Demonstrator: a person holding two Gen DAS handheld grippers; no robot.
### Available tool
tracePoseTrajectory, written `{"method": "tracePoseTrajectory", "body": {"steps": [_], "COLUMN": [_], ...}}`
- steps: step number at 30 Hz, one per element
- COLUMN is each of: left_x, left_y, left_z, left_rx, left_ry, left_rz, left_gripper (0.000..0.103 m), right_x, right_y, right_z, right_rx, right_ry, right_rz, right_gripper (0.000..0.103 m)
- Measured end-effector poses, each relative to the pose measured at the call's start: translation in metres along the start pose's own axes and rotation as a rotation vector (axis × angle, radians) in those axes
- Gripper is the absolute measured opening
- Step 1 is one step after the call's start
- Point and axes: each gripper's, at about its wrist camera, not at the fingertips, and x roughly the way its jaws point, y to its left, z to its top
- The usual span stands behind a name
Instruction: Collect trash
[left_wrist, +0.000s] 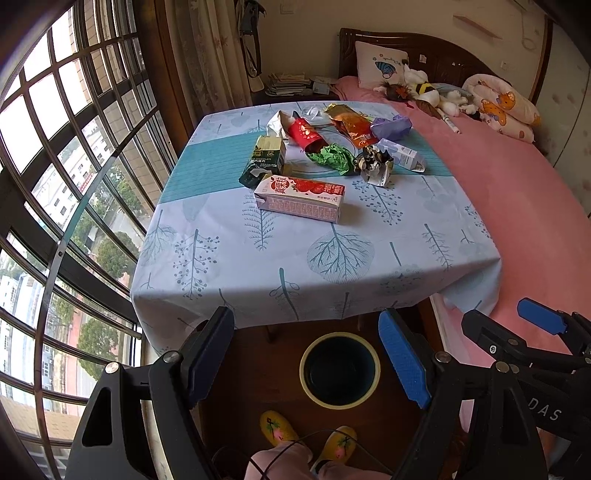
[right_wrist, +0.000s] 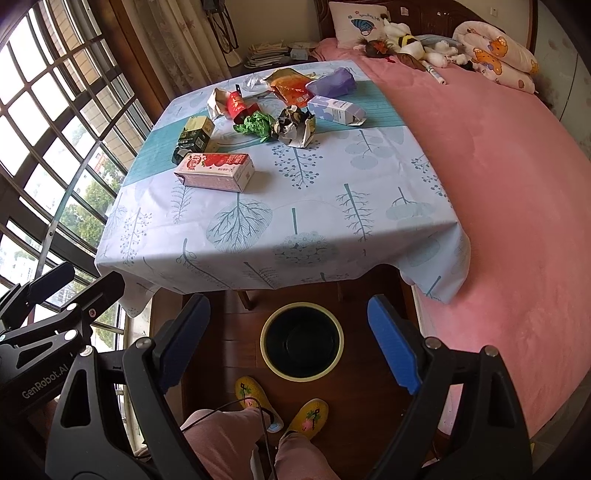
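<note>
The left gripper (left_wrist: 308, 360) and right gripper (right_wrist: 288, 345) both hang spread wide with nothing between their blue pads, side by side above a round dark bin with a pale yellow rim (left_wrist: 340, 369) on the wooden floor; beyond, trash lies on the leaf-print blue tablecloth (left_wrist: 332, 254): a pink strawberry-milk carton (left_wrist: 301, 199) nearest, then a green chocolate box (left_wrist: 266, 155), crumpled green paper (left_wrist: 330, 157), and a crumpled foil wrapper (left_wrist: 375, 164).

near tablecloth (left_wrist: 332, 266): bare | trash pile (left_wrist: 332, 147): crowds far half | bin (left_wrist: 340, 369): mouth unobstructed
</note>
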Motion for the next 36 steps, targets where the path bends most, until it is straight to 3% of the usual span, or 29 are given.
{"method": "tracePoseTrajectory", "body": {"steps": [16, 24, 36], "left_x": [-0.005, -0.007, -0.009], "left_y": [-0.002, -0.001, 0.004], "left_z": [-0.003, 0.002, 0.014], "left_rx": [-0.011, -0.011, -0.006], "left_ry": [0.008, -0.001, 0.0], "left_rz": [-0.009, 0.009, 0.047], "left_gripper": [0.083, 0.083, 0.083], "right_x": [-0.005, -0.002, 0.001], "right_y": [0.0, 0.004, 0.01], "right_z": [0.0, 0.003, 0.014], "right_rx": [-0.016, -0.046, -0.071], "right_ry": [-0.003, -0.008, -0.019], "right_rz": [0.018, 0.032, 0.055], "right_gripper": [0.079, 0.073, 0.072]}}
